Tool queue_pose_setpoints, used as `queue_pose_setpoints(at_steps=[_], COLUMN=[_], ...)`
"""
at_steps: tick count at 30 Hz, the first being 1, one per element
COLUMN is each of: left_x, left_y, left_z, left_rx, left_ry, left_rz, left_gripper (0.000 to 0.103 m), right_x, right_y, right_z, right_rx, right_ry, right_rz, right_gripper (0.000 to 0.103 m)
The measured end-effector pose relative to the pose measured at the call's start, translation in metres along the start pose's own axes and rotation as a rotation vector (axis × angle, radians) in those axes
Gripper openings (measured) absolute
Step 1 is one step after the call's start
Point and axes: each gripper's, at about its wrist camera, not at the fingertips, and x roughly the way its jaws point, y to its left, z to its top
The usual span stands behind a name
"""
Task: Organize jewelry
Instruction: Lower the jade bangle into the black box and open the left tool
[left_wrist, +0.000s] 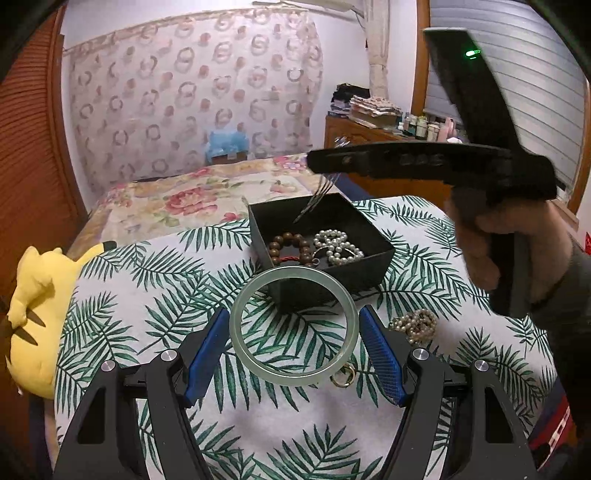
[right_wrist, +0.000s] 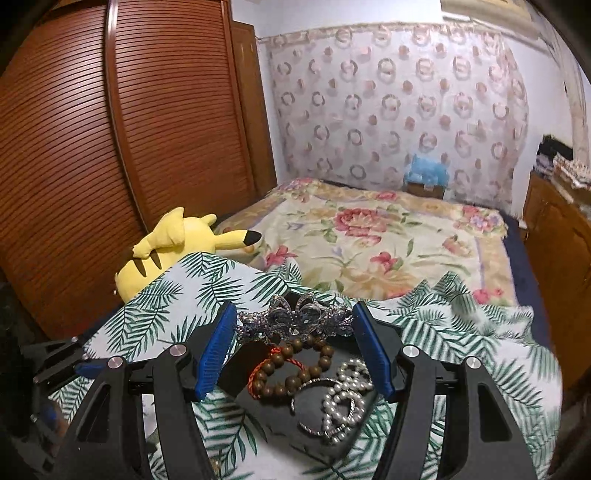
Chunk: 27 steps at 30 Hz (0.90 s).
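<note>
My left gripper (left_wrist: 294, 326) is shut on a pale green jade bangle (left_wrist: 236, 325), held just above the leaf-print cloth, in front of a black box (left_wrist: 332, 284). The box holds a brown bead bracelet (left_wrist: 291, 247) and a pearl bracelet (left_wrist: 338, 245). My right gripper (right_wrist: 294, 323) is shut on a silver rhinestone hair comb (right_wrist: 295, 317) and holds it over the box; in the left wrist view its teeth (left_wrist: 317, 199) hang above the box. Below it lie the brown beads (right_wrist: 291, 363) and pearls (right_wrist: 345, 395).
A pearl-and-bead piece (left_wrist: 415, 325) and a small gold ring (left_wrist: 343, 376) lie on the cloth (left_wrist: 147, 295) right of the bangle. A yellow plush toy (left_wrist: 40, 310) sits at the left edge. A floral bed (right_wrist: 369, 240) lies behind, a wooden dresser (left_wrist: 351, 133) at right.
</note>
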Motion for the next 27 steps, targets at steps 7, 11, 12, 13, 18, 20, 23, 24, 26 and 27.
queue_pose_setpoints(at_steps=[7, 11, 12, 13, 18, 20, 23, 24, 26, 27], left_x=[0.004, 0.007, 0.009, 0.011, 0.021, 0.027, 0.036, 0.04, 0.05, 0.053], left_y=[0.003, 0.004, 0.004, 0.004, 0.004, 0.003, 0.002, 0.002, 0.0, -0.001], left_z=[0.003, 0.004, 0.005, 0.006, 0.018, 0.023, 0.029, 0.033, 0.037, 0.039], left_rx=[-0.006, -0.005, -0.004, -0.005, 0.002, 0.005, 0.009, 0.01, 0.011, 0.013], left_ry=[0.001, 0.003, 0.004, 0.006, 0.007, 0.008, 0.012, 0.018, 0.029, 0.033], left_rz=[0.01, 0.015, 0.016, 0.017, 0.029, 0.034, 0.04, 0.041, 0.043, 0.046], left_gripper=[0.069, 0.069, 0.069, 0.069, 0.069, 0.069, 0.069, 0.069, 0.069, 0.069], right_x=[0.031, 0.029, 0.027, 0.023, 0.005, -0.003, -0.014, -0.016, -0.02, -0.022], right_y=[-0.002, -0.008, -0.009, -0.011, -0.018, -0.023, -0.032, -0.035, -0.041, -0.043], right_z=[-0.003, -0.013, -0.014, -0.016, -0.025, -0.029, -0.038, -0.041, -0.049, -0.053], right_rx=[0.0, 0.006, 0.009, 0.007, -0.01, -0.006, 0.012, 0.017, 0.03, 0.031], right_ry=[0.043, 0.053, 0.053, 0.051, 0.045, 0.044, 0.049, 0.051, 0.059, 0.061], right_rz=[-0.009, -0.005, -0.006, -0.012, -0.049, -0.077, -0.118, -0.123, -0.139, -0.147], right_gripper=[0.069, 0.071, 0.071, 0.071, 0.071, 0.071, 0.071, 0.071, 0.071, 0.071])
